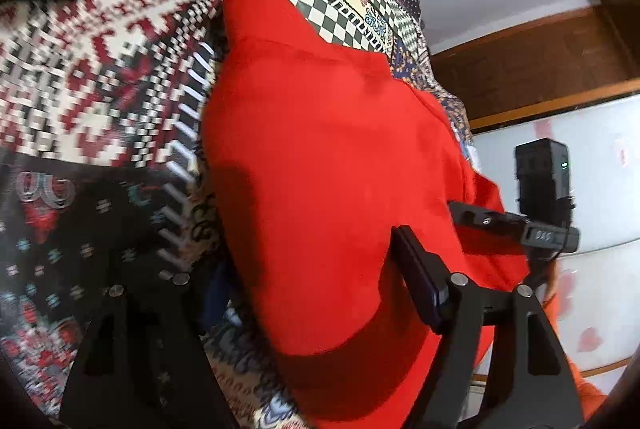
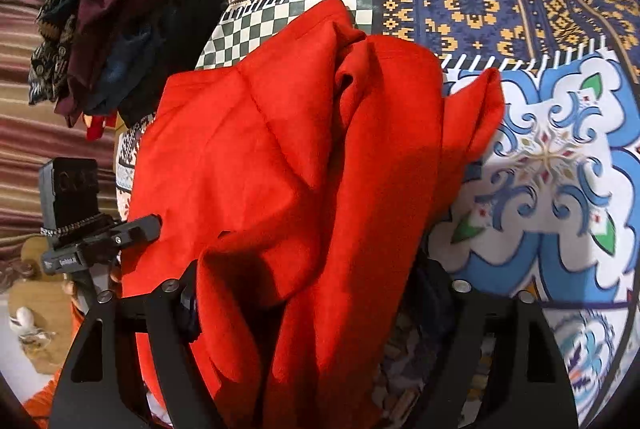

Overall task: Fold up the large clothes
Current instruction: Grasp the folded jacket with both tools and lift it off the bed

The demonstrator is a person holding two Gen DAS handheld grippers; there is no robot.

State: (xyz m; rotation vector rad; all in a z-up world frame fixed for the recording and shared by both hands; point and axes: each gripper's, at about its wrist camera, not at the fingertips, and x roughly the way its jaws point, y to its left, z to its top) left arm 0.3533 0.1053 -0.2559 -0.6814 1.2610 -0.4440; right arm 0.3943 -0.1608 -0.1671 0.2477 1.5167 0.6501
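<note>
Here, your left gripper (image 1: 304,293) and right gripper (image 2: 316,293) each straddle the lower part of the red garment (image 2: 304,149), which fills the centre of both wrist views and lies on the patchwork bedspread (image 2: 540,157). In both views the jaws stand apart with cloth bunched between them; whether the pads press on that cloth the pictures do not show, so you cannot tell a true hold from mere draping. In the right wrist view the garment is creased into several ridges, with one flap (image 2: 476,117) splayed toward centre right. A pile of dark clothes (image 2: 124,41) sits at upper left, just beside the garment's upper left edge. The other gripper appears at the lower right of the left wrist view (image 1: 516,225) and the lower left of the right one (image 2: 104,241).

Risks, as judged from this moment:
- Closing on a bunched ridge may catch several layers, so the fold comes out crooked
- Uneven pull between your two hands would skew the edge
- Dragging toward upper left could snag the dark pile
</note>
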